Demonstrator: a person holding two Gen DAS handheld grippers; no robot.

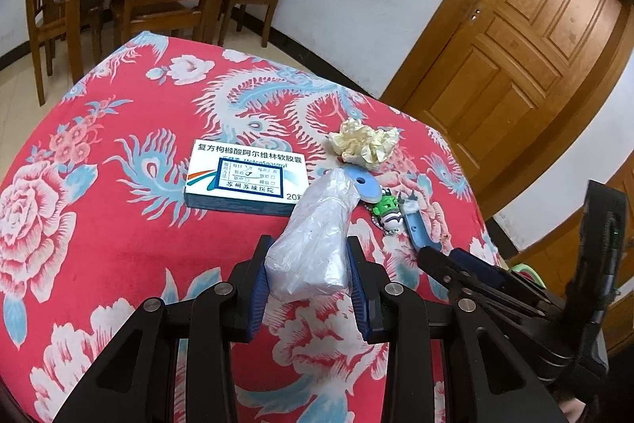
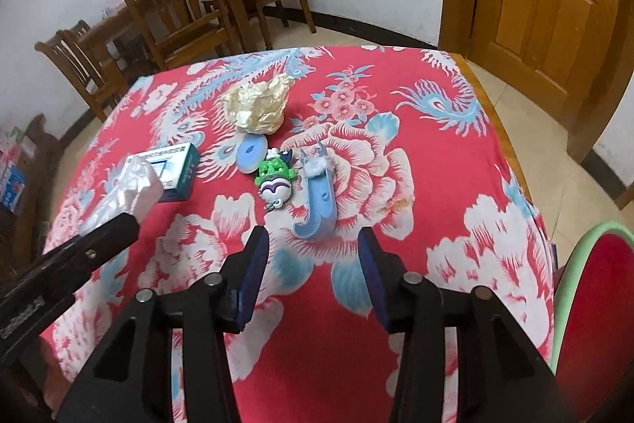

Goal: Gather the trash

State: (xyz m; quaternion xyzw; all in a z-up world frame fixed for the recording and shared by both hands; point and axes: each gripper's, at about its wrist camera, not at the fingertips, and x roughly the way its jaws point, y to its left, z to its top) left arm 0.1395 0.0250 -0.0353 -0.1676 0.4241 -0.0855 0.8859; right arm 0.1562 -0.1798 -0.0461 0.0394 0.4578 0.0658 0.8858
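Left wrist view: left gripper (image 1: pixel 309 264) clamped on plastic bag (image 1: pixel 313 236), held above table as trash carrier. Right gripper (image 2: pixel 313 256) empty, jaws parted, aimed at blue hook (image 2: pixel 317 199). Crumpled paper (image 2: pixel 259 106) waits beyond, on red floral cloth (image 2: pixel 455 185).

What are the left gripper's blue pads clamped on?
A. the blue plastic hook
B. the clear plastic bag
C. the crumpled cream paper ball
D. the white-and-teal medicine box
B: in the left wrist view the left gripper pinches the crumpled clear plastic bag between its pads.
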